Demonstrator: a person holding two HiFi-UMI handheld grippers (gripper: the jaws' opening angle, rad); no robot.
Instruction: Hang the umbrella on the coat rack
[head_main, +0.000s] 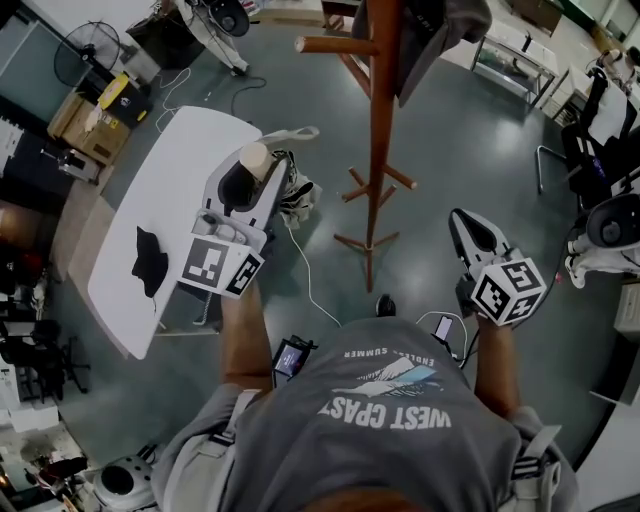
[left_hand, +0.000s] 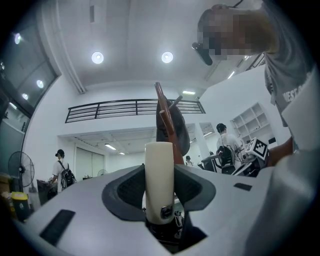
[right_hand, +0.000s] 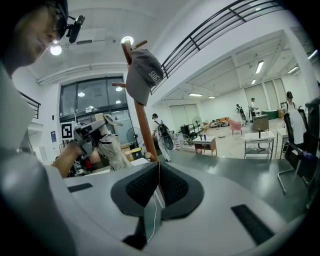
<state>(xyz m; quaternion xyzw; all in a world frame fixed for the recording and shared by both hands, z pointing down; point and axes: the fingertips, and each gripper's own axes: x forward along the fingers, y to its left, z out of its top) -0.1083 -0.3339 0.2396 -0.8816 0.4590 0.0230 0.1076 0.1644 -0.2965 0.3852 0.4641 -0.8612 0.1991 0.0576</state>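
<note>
**Friend:** What words can you read?

**Me:** My grey shirt (head_main: 390, 400) says "WEST" and then a word that looks like "COAST". It is upside down from up here. The grey cap (right_hand: 145, 75) on the coat rack (head_main: 378, 130) has white letters, but I cannot read them.

**Friend:** Where is the umbrella (head_main: 297, 192)?

**Me:** It is in my left gripper (head_main: 245, 185). The jaws press on the fat cream handle (left_hand: 159, 175), one on each side, so they stand wide apart. The handle sticks up and the beige cloth hangs below it. The umbrella is just left of the coat rack and does not touch it.

**Friend:** And your other one?

**Me:** My right gripper (head_main: 468, 232) is on the other side of the coat rack, near its feet. Its jaws are closed together with nothing in them.

**Friend:** What is the room like?

**Me:** A white desk (head_main: 190, 150) stands left of the coat rack, past the umbrella. A black thing (head_main: 150, 262) lies on it. The floor (head_main: 450, 130) is dark grey-green and a bit shiny. A fan (head_main: 85, 50) stands far to the left of the coat rack. The room is big, with white walls, round lights and a black railing high up.
</note>
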